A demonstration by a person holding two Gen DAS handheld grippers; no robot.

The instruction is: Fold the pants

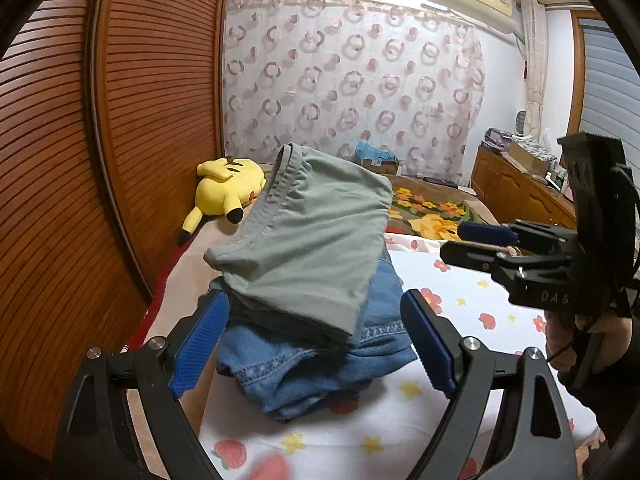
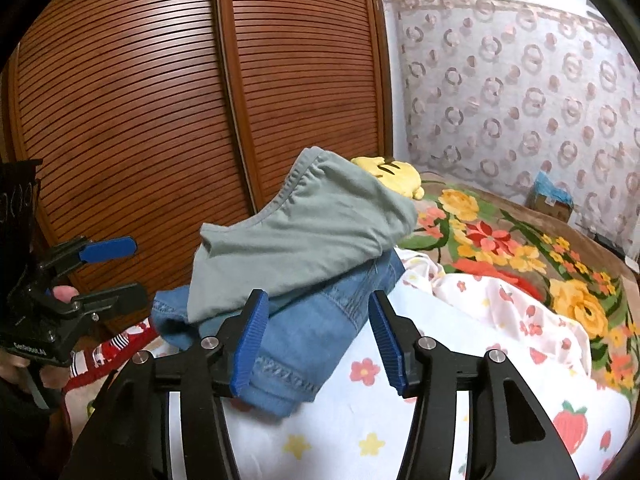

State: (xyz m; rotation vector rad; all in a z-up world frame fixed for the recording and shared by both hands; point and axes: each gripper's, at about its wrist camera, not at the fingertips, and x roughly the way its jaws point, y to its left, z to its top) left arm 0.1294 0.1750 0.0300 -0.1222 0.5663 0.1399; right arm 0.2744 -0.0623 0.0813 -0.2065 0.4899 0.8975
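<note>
Both tongs are seen open and empty: the left tongs [image 1: 316,336] spread wide, the right tongs [image 2: 320,338] half parted. Beyond them, folded green pants [image 1: 308,236] are stacked on folded jeans [image 1: 316,356], near the bed [image 1: 460,432] edge beside the wardrobe [image 1: 120,128].

The bed [image 1: 460,280] was covered by a white sheet [image 2: 360,420] printed with flowers. A folded pile of blue jeans [image 1: 320,360] was laid directly on it, a yellow plush toy [image 1: 228,188] and a floral blanket [image 2: 520,248] farther back.
</note>
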